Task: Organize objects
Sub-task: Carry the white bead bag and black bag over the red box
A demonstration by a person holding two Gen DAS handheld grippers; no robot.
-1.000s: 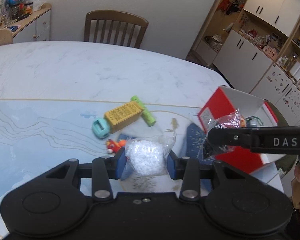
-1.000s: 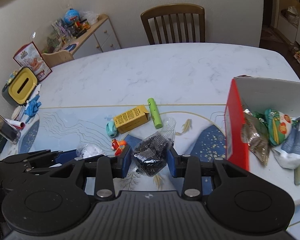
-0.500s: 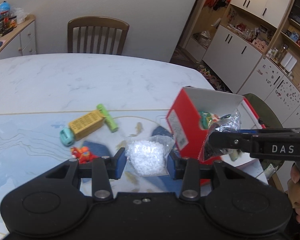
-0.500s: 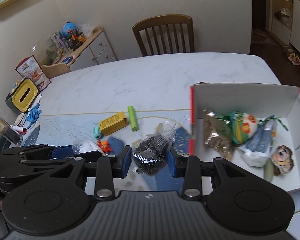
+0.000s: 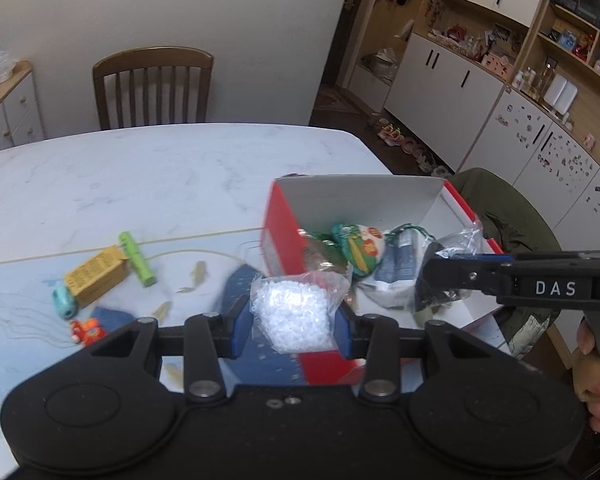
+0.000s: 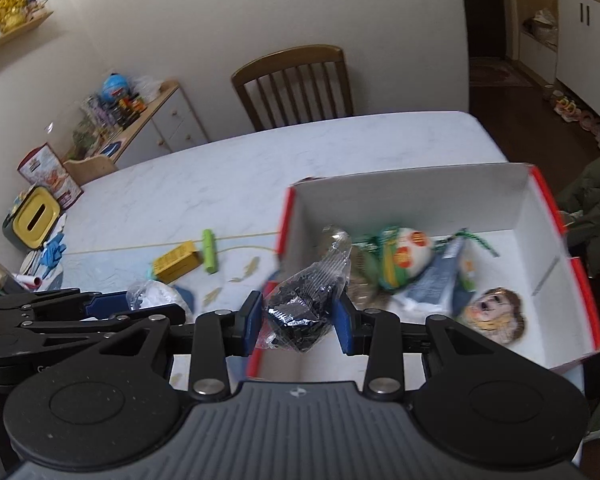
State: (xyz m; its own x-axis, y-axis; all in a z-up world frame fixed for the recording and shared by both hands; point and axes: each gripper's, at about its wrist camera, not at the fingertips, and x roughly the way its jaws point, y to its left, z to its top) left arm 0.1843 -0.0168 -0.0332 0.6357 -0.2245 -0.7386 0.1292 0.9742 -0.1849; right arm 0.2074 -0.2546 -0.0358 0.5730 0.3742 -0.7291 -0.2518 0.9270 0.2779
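My left gripper (image 5: 290, 322) is shut on a clear bag of white beads (image 5: 292, 314), held above the near left corner of the red box (image 5: 284, 232). My right gripper (image 6: 298, 320) is shut on a clear bag of black beads (image 6: 304, 304), over the box's near left wall (image 6: 286, 220). In the left wrist view the right gripper (image 5: 440, 276) hangs over the box's right half with its bag (image 5: 456, 240). The box holds a green and white snack bag (image 6: 400, 256), a blue pouch (image 6: 440, 276) and a round lion-face item (image 6: 494, 314).
On the table left of the box lie a yellow carton (image 5: 96, 276), a green tube (image 5: 138, 258), a teal roll (image 5: 64, 300) and a small orange toy (image 5: 86, 330). A wooden chair (image 5: 152, 84) stands at the far side. A green jacket (image 5: 508, 216) drapes beyond the box.
Both grippers have swung right with their bags, from over the loose toys to over the red box. The box's inside and contents now show in both views.
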